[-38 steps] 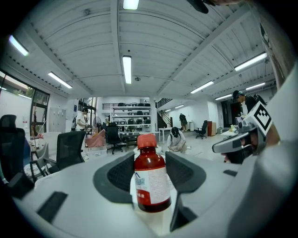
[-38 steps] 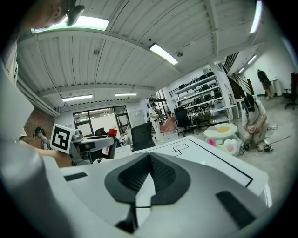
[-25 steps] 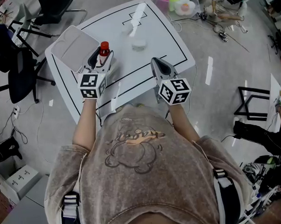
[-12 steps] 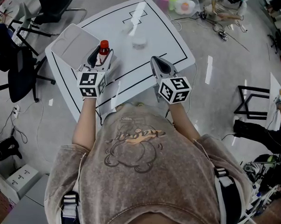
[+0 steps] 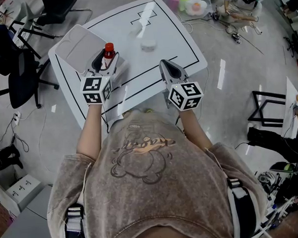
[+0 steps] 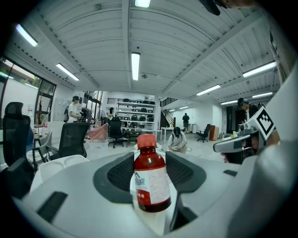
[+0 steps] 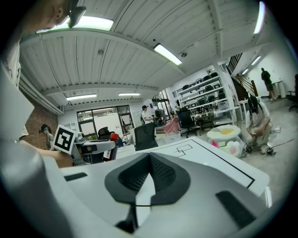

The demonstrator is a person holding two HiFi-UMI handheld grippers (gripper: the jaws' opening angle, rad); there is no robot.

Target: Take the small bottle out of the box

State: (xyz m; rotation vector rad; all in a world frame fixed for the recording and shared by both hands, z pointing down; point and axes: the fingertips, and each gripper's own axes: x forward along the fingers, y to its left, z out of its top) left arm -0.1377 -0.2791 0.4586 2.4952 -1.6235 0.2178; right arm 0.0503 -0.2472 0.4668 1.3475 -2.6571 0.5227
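— The setting?
— White lined counter (image 5: pixel 171 38), grey floor (image 5: pixel 236 92), office chairs (image 5: pixel 19 80).
— The hand-held grippers?
— Left hand-held gripper (image 6: pixel 149 163) clamps the small bottle (image 6: pixel 150 182) upright at the box (image 5: pixel 77 50) edge. Right hand-held gripper (image 7: pixel 148 161) is closed and empty.

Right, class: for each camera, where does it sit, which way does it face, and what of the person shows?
Head view: head-mounted, steeply down onto the table; shirt, forearms, left gripper and right gripper show.
Left gripper view: rides that gripper, along jaws gripping the small bottle.
Right gripper view: rides that gripper, along closed, empty jaws.
Shared: each gripper view shows the other gripper.
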